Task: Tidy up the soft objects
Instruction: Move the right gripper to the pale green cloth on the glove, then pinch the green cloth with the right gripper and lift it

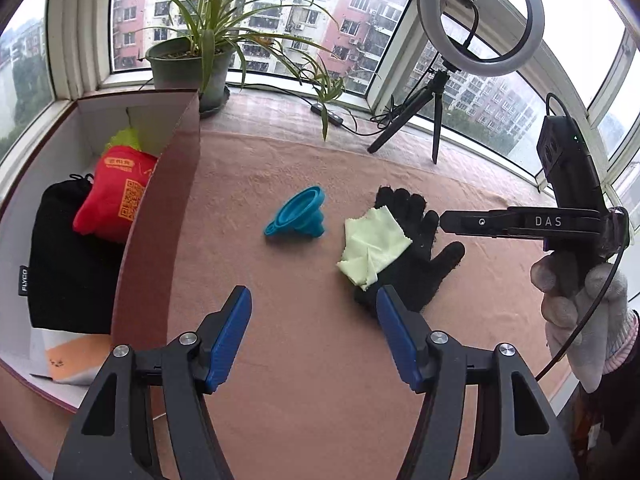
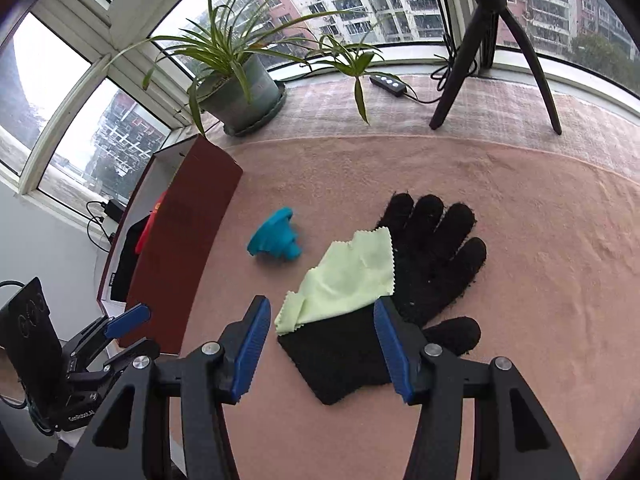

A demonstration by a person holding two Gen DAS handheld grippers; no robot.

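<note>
A black knit glove [image 1: 420, 252] [image 2: 428, 264] lies flat on the pink cloth, with a pale green cleaning cloth [image 1: 372, 248] [image 2: 344, 280] draped over its left part. A blue collapsible funnel [image 1: 298, 218] [image 2: 276, 238] lies to their left. A dark red box [image 1: 160, 216] [image 2: 176, 240] stands at the left and holds a black pouch [image 1: 64, 264], a red bag [image 1: 114, 196] and something yellow-green [image 1: 126, 138]. My left gripper [image 1: 314, 336] is open and empty, above the cloth in front of the funnel. My right gripper [image 2: 318, 348] is open over the glove's cuff; it also shows in the left wrist view [image 1: 520, 222].
A potted spider plant [image 1: 192, 64] [image 2: 244, 88] stands on the sill behind the box. A ring light on a black tripod [image 1: 436, 92] [image 2: 492, 40] stands at the back right, with its cable and remote [image 2: 386, 82]. The pink cloth [image 1: 312, 420] covers the table.
</note>
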